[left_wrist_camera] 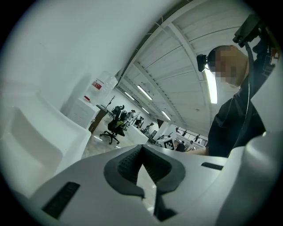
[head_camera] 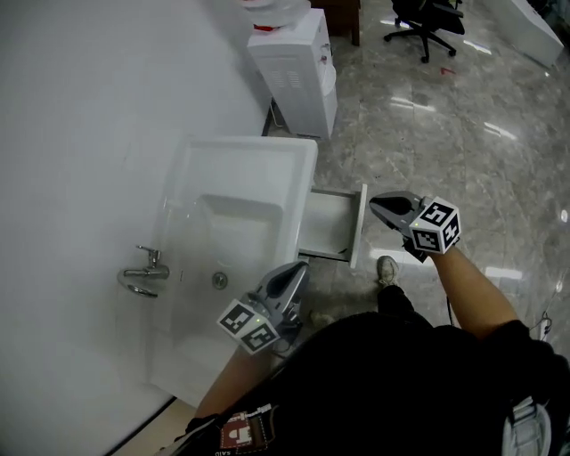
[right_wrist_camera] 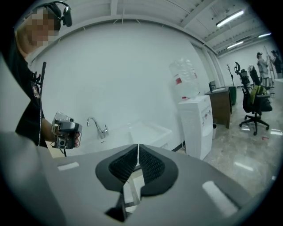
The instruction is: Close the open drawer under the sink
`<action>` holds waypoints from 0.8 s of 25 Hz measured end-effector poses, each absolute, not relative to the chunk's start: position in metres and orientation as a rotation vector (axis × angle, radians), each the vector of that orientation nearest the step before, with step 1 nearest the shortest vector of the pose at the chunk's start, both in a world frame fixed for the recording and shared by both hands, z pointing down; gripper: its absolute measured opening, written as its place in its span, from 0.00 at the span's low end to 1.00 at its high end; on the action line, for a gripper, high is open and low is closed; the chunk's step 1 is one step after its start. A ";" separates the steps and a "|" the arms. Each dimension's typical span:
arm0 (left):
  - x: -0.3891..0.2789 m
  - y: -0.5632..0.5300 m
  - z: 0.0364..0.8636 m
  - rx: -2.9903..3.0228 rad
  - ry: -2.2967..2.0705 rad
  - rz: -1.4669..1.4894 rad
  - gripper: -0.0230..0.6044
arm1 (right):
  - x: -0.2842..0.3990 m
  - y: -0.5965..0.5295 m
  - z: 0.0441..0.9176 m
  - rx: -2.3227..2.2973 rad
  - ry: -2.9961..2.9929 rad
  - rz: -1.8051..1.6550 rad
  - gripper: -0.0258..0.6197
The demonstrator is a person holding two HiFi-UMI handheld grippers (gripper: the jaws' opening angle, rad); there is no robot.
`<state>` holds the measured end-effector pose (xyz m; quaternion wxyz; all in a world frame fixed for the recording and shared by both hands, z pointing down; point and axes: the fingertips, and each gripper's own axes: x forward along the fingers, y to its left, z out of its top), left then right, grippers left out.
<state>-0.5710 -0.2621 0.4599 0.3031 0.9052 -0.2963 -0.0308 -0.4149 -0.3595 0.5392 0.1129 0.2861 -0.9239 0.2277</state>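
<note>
- White on white: showing the sink fixed against the wall, with the chrome faucet at its wall side and the drain in the basin.
- Showing the drawer under the sink standing pulled out over the floor, its inside exposed and its front panel facing away from the sink.
- Holding the right gripper just beside the outer face of the front panel, near the panel's far end in the head view; not resolving whether touching or narrowly apart.
- Pressing the right gripper's jaws together, with the pads meeting in the right gripper view and nothing between them.
- Holding the left gripper over the sink's front corner, just beside the drawer's near side.
- Holding the left gripper's jaws together as well, with the pads meeting at their tips in the left gripper view and gripping nothing.
- Showing a water dispenser standing against the wall beyond the sink, and a black office chair well apart from it on the polished stone floor.
- Showing a shoe planted on the floor near the drawer's front panel.
</note>
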 end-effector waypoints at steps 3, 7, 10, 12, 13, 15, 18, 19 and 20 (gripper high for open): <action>-0.563 -0.268 0.476 2.365 -0.823 -0.054 0.04 | -0.407 -0.358 0.564 0.785 -2.685 0.668 0.06; -0.537 -0.285 0.500 2.296 -0.917 -0.050 0.04 | -0.389 -0.377 0.609 0.716 -2.678 0.703 0.06; -0.517 -0.293 0.521 2.257 -0.935 -0.031 0.04 | -0.386 -0.397 0.647 0.678 -2.652 0.689 0.06; -0.505 -0.291 0.536 2.235 -0.924 -0.001 0.04 | -0.388 -0.401 0.672 0.655 -2.621 0.677 0.06; -0.499 -0.290 0.544 2.225 -0.917 0.011 0.04 | -0.389 -0.401 0.682 0.645 -2.608 0.672 0.06; -0.490 -0.288 0.557 2.205 -0.906 0.028 0.04 | -0.389 -0.400 0.699 0.627 -2.594 0.660 0.06; -0.479 -0.287 0.576 2.186 -0.878 0.056 0.04 | -0.386 -0.396 0.720 0.623 -2.580 0.646 0.06; -0.478 -0.286 0.584 2.183 -0.868 0.067 0.04 | -0.384 -0.393 0.728 0.627 -2.573 0.643 0.06; -0.476 -0.286 0.590 2.179 -0.860 0.076 0.04 | -0.382 -0.391 0.737 0.630 -2.566 0.641 0.06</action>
